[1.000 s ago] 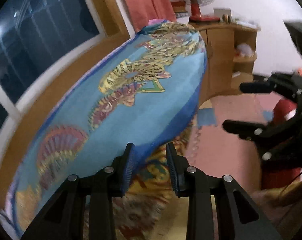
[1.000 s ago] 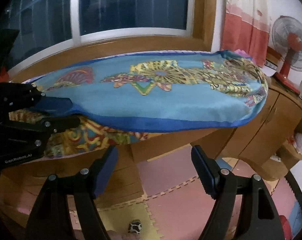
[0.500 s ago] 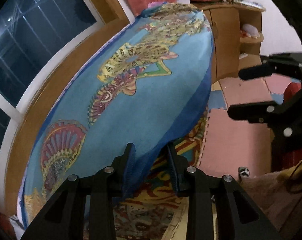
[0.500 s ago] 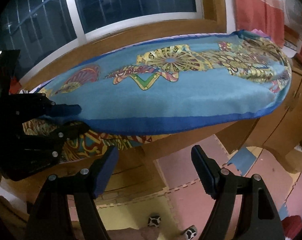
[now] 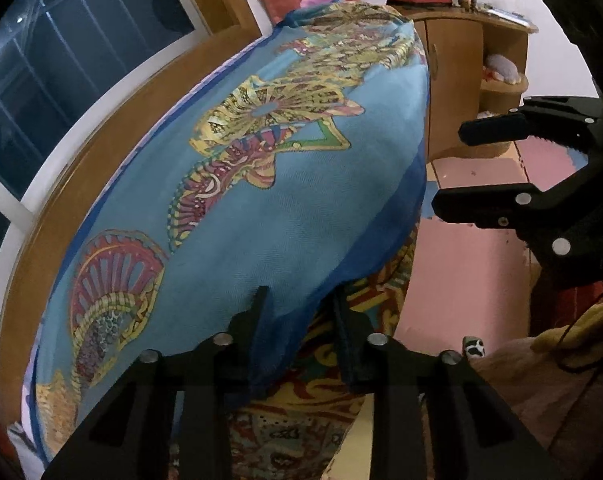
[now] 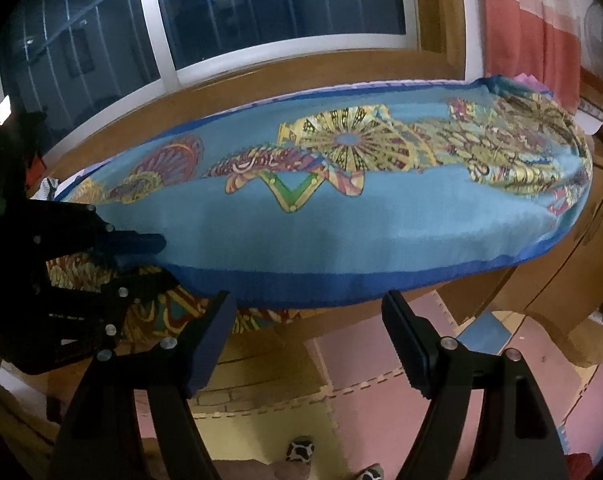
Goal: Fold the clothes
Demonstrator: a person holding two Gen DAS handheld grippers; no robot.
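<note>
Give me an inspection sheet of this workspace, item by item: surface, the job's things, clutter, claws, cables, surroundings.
Surface: wooden table under a window, mostly covered by cloth.
Job's things: blue patterned scarf spread flat, its dark blue border at the near edge; a second patterned cloth lies beneath it and hangs over the near edge.
Clutter: nothing seen on the cloth.
Claws: left claw closing with the scarf's near corner between its fingers; right claw open, empty, just off the near edge.
Cables: a thin dark cord at the right of the left wrist view.
Surroundings: dark window, red curtain, wooden cabinet, foam floor mats.
</note>
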